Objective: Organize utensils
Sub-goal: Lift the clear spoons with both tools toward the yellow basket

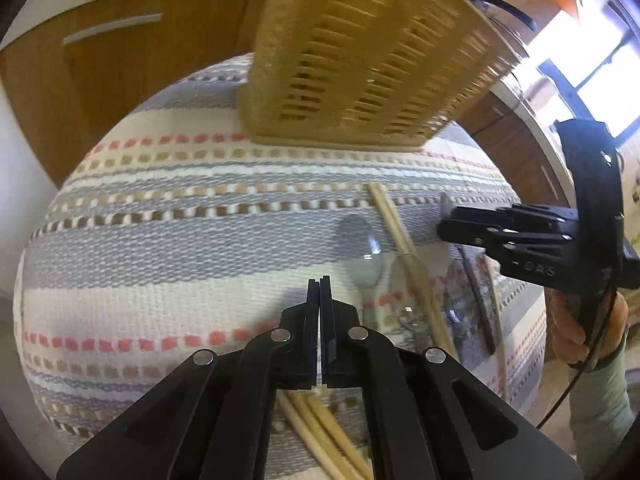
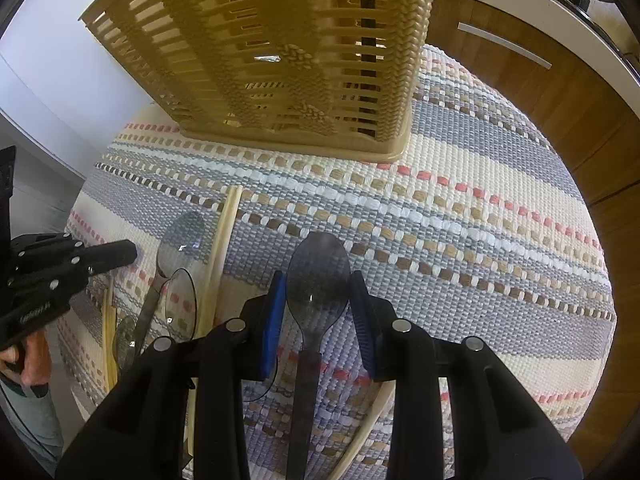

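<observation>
One spoon [image 2: 318, 276] lies lengthwise, bowl toward the basket [image 2: 280, 60].

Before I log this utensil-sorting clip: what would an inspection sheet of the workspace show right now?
Surface: striped woven mat, covering the work area.
Job's things: tan slatted utensil basket upright at the mat's far edge; spoon between the right gripper's pads; more spoons and wooden chopsticks loose on the mat.
Clutter: nothing seen.
Grippers: left gripper shut with nothing between its tips, above the mat; right gripper closed on the spoon bowl, blue pads at both edges.
Cables: thin black cable hanging by the right hand.
Surroundings: wooden cabinet fronts with bar handles, white countertop edge, bright window.
</observation>
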{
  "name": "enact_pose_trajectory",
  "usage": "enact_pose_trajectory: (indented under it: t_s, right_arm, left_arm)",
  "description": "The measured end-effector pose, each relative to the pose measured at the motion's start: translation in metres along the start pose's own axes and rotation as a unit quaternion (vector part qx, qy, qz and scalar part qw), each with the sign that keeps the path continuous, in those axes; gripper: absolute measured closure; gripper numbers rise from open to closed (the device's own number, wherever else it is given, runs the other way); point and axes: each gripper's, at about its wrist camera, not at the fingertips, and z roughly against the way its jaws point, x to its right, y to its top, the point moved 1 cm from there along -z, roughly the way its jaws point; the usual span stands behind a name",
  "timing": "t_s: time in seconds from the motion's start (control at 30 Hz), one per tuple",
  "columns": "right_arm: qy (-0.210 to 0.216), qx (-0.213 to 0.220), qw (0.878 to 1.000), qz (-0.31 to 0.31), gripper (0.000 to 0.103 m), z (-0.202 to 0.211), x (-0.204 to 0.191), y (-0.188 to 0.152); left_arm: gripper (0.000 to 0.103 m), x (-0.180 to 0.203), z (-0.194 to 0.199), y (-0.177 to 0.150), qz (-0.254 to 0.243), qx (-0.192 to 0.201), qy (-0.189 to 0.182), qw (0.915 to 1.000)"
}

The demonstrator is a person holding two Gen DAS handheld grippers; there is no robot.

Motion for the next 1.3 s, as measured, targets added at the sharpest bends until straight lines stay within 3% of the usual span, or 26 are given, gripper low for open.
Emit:
enact_pose_trajectory:
  t_s: [0.07, 0.17, 0.5, 0.63, 0.73, 0.8, 0.9, 1.03, 1.23, 1.3]
  right_arm:
    - [0.000, 0.000, 1.000, 0.000, 0.073, 0.002, 0.001, -0.001]
    - [0.002, -0.001, 1.000, -0.001, 0.073, 0.004, 0.004, -0.001]
    - [-0.005, -0.006, 1.000, 0.007, 0.073, -0.002, -0.009, 0.000]
    - [-0.011, 0.002, 1.000, 0.018, 0.074, -0.002, -0.016, 0.001]
    - [-0.019, 0.022, 0.999, 0.031, 0.074, 0.005, -0.023, -0.002]
    - [-0.016, 0.036, 0.999, 0.037, 0.074, 0.012, -0.023, -0.005]
    - [-0.013, 0.075, 0.996, 0.049, 0.074, 0.033, -0.023, -0.009]
    - [0.002, 0.135, 0.989, 0.066, 0.074, 0.067, -0.024, -0.013]
    - [0.036, 0.237, 0.968, 0.072, 0.074, 0.129, -0.026, -0.016]
    - [0.046, 0.271, 0.959, 0.069, 0.074, 0.151, -0.028, -0.011]
  left_arm:
    - [0.101, -0.002, 0.008, -0.003, -0.007, 0.000, -0.013, 0.9999]
    - [0.087, 0.019, 0.005, -0.005, -0.036, -0.012, -0.011, 0.9992]
    - [0.088, 0.059, -0.025, 0.008, -0.101, -0.065, 0.063, 0.9907]
    - [0.091, 0.070, -0.030, 0.001, -0.137, -0.062, 0.105, 0.9830]
    - [0.095, 0.074, -0.031, 0.000, -0.141, -0.048, 0.105, 0.9833]
    - [0.103, 0.075, -0.026, 0.000, -0.136, -0.025, 0.088, 0.9864]
    - [0.103, 0.077, -0.005, 0.003, -0.130, 0.014, 0.059, 0.9897]
    - [0.103, 0.086, 0.031, 0.009, -0.130, 0.077, 0.033, 0.9879]
    - [0.103, 0.101, 0.092, 0.024, -0.125, 0.189, 0.002, 0.9740]
    - [0.103, 0.110, 0.116, 0.033, -0.130, 0.237, 0.001, 0.9628]
